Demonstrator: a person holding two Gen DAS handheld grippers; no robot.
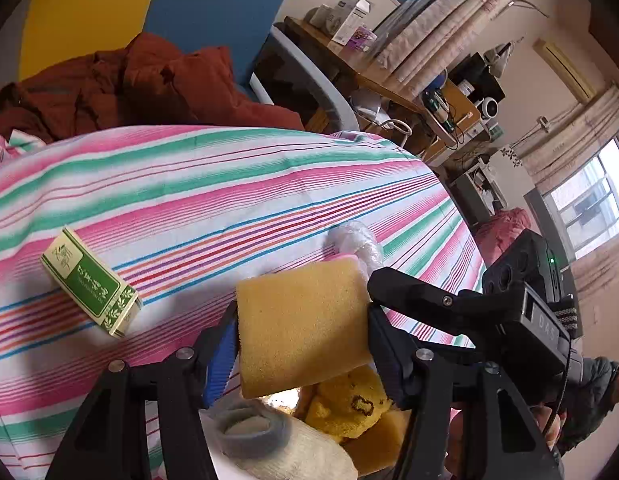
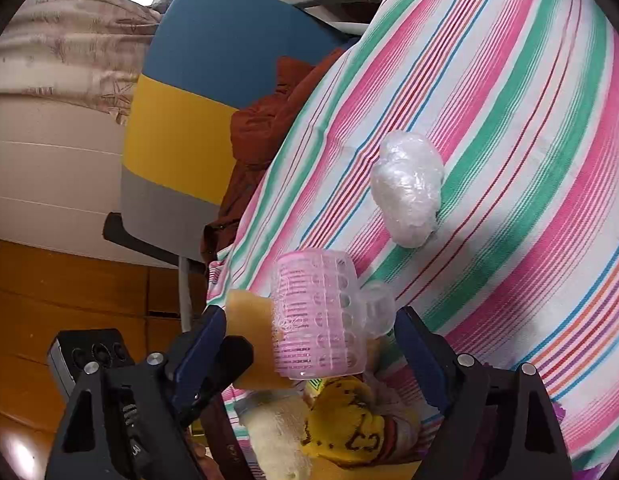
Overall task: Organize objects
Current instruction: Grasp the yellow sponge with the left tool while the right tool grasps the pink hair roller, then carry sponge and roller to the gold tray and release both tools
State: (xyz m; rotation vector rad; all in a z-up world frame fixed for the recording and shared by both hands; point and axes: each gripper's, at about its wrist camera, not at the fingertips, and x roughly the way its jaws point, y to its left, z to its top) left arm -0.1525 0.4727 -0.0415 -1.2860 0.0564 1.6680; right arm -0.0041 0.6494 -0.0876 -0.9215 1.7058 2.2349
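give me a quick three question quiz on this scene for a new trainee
1. True or false: the left gripper is shut on the yellow sponge.
2. Multiple choice: what does the right gripper hold? A) a green box B) a pink perforated cup C) a sock
3. Fill in: the clear plastic-wrapped bundle lies on the ____ sheet.

Key
1. True; the sponge sits squeezed between both fingers.
2. B, the pink perforated cup. The green box lies loose on the sheet, apart from both grippers.
3. striped
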